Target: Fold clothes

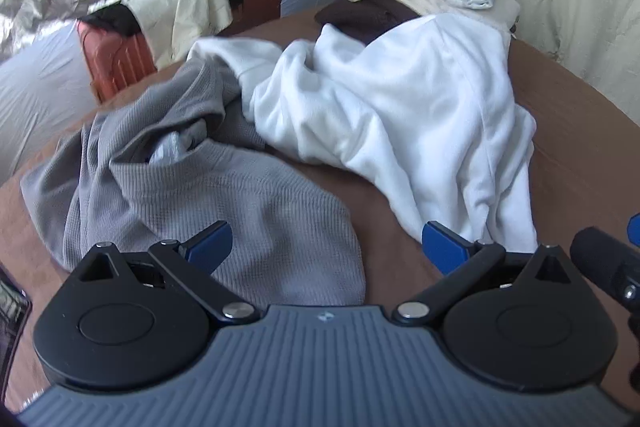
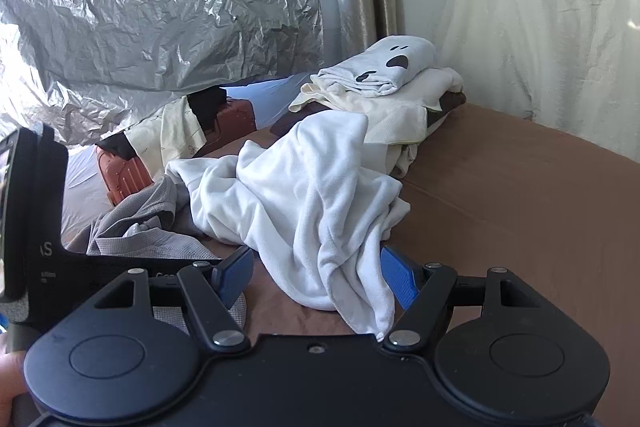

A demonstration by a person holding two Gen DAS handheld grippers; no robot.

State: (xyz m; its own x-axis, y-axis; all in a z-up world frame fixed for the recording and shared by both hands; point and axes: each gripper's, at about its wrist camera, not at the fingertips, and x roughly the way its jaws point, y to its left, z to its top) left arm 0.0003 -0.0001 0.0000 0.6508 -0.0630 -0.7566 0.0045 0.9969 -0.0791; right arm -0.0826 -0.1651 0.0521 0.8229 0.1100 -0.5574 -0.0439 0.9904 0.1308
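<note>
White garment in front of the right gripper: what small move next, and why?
Probably close the right gripper on the white garment: its crumpled near end already hangs between the open jaws, pads not pressing. The left gripper is open over the grey garment and holds nothing.

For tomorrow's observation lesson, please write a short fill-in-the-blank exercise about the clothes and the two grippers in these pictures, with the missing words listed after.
1. The crumpled waffle-knit garment lying left of the white garment is ____ in colour.
2. The folded cloth with dark spots lies on ____ of the pile of folded clothes.
3. The jaws of the left gripper stand ____, with nothing between them.
4. The white garment's lower end hangs between the fingers of the ____ gripper.

Missing words: grey; top; open; right
</note>
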